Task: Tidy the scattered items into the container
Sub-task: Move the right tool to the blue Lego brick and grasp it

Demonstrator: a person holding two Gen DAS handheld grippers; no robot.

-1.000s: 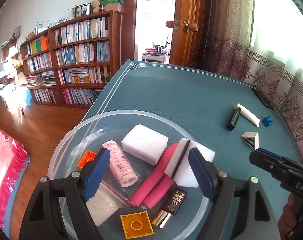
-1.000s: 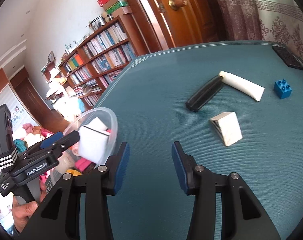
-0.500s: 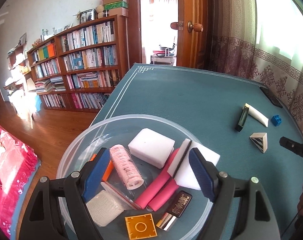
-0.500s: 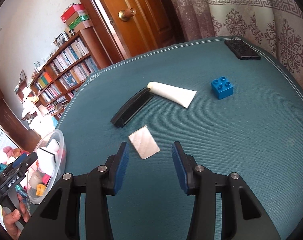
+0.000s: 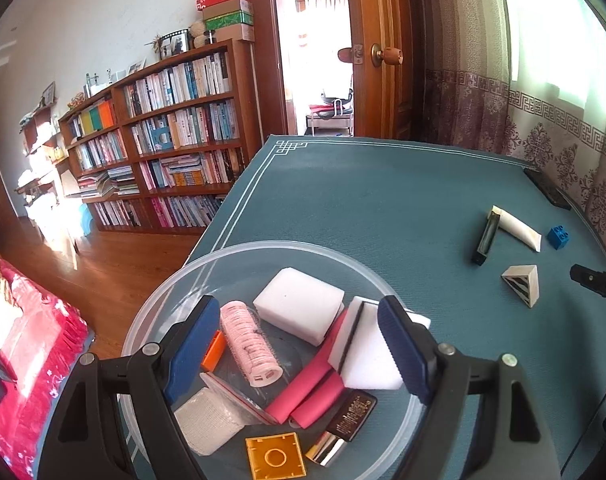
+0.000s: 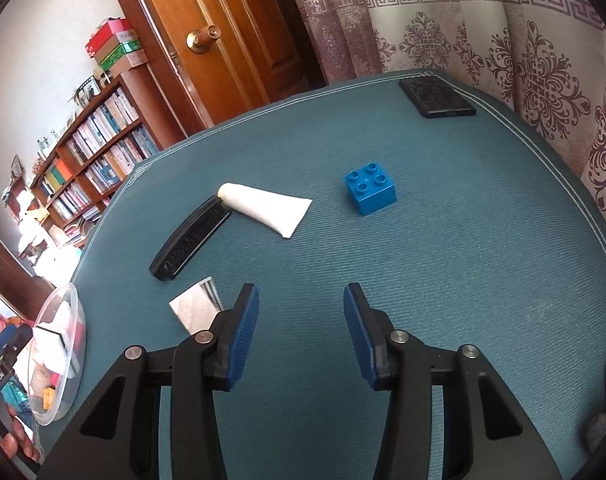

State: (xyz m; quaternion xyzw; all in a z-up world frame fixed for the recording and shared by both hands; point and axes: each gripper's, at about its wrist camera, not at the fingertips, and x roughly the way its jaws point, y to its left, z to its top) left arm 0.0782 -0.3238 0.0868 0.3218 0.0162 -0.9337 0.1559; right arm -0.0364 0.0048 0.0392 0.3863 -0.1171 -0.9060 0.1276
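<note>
Since a second ago the right gripper (image 6: pixel 301 332) has swung away from the clear round plastic bowl (image 5: pixel 263 252) and out over the teal table mat (image 6: pixel 443 280), jaws spread and empty. Ahead of it lies the blue toy brick (image 6: pixel 370 193); the white squeeze tube (image 6: pixel 269 208) and black curved bar (image 6: pixel 189 238) touch ahead to its left. A white triangular wedge (image 6: pixel 195 310) sits just beside its left finger. Over the filled bowl, the left gripper (image 5: pixel 299 356) hangs open, holding nothing.

Left hand-held gripper (image 5: pixel 299 354) and right hand-held gripper (image 6: pixel 301 336), black frames, ribbed blue pads (silver screws at pivots)
</note>
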